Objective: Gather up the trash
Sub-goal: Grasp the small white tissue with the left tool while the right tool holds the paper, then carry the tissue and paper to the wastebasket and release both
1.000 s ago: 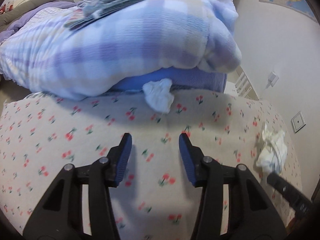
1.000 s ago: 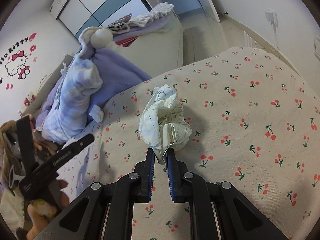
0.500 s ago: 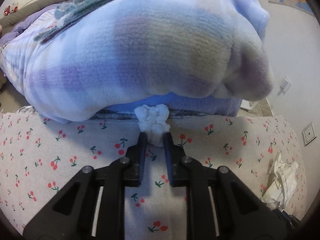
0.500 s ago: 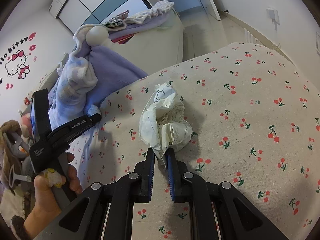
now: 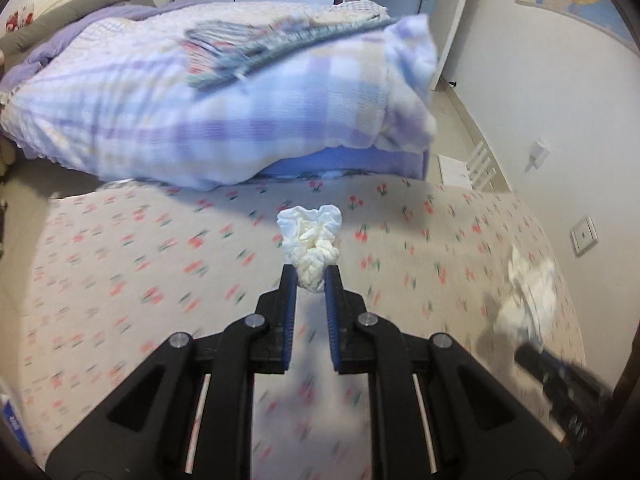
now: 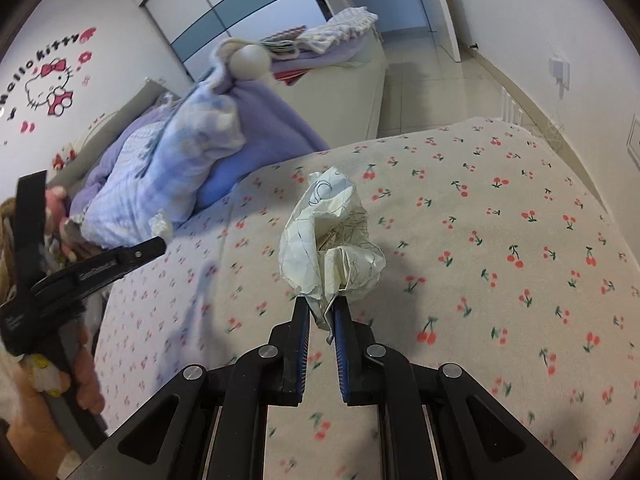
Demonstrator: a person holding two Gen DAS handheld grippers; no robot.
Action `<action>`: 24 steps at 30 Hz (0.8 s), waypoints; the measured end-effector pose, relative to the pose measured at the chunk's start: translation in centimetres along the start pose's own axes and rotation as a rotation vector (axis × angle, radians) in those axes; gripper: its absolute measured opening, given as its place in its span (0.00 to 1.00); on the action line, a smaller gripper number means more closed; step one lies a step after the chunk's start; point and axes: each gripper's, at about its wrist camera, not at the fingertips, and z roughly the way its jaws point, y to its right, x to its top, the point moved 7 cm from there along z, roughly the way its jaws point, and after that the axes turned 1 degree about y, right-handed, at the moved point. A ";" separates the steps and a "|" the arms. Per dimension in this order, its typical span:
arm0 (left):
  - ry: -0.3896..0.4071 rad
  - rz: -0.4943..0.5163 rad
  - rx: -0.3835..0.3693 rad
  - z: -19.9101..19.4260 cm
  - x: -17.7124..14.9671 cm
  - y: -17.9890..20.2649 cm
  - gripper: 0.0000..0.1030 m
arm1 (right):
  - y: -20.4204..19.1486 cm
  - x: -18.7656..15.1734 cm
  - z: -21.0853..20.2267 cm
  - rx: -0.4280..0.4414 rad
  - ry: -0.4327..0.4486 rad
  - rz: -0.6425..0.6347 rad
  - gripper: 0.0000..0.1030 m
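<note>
Two pieces of trash show, one in each claw, and both are off the bed.

In the left wrist view, going from left to right: a plaid blue-and-purple blanket [image 5: 224,108] lies heaped across the far side of the cherry-print sheet [image 5: 120,264]. In the middle, the left gripper [image 5: 311,278] is clenched on one crumpled white tissue [image 5: 311,240]; the two blue-padded fingers [image 5: 289,284] pinch its lower end, and the rest of the wad sticks up ahead of the tips, held above the sheet. At the right edge hangs the second piece, a crumpled paper wad [image 5: 530,292], blurred, with the dark tip of the other tool just below it. On the wall further right there are two white fittings, one plug and one switch plate [image 5: 585,235].

In the right wrist view, left to right: the person's left hand [image 6: 76,368] grips the handle of the left tool, whose tip carries the small tissue near the blanket. One Hello Kitty sticker [image 6: 50,88] sits on the wall above. In the middle, the right gripper [image 6: 322,312] is closed tightly on the paper wad, cream with dark printed lines, its bottom corner pinched between the fingers and its bulk raised over the sheet.
</note>
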 end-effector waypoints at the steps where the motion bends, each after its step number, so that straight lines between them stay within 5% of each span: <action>1: -0.002 0.005 -0.001 -0.9 -0.7 -0.5 0.15 | -0.7 -0.2 -0.6 0.002 -0.002 -0.012 0.12; 6: -0.019 0.008 -0.004 -5.4 -4.7 -3.6 0.15 | -5.5 -1.3 -4.0 0.038 -0.016 -0.073 0.12; 16: -0.091 -0.186 -0.067 -12.4 -13.2 -12.0 0.15 | -14.4 -6.4 -8.7 0.188 -0.086 -0.140 0.12; 24: -0.094 -0.335 -0.078 -15.3 -17.5 -19.9 0.15 | -20.1 -12.3 -7.3 0.240 -0.209 -0.237 0.12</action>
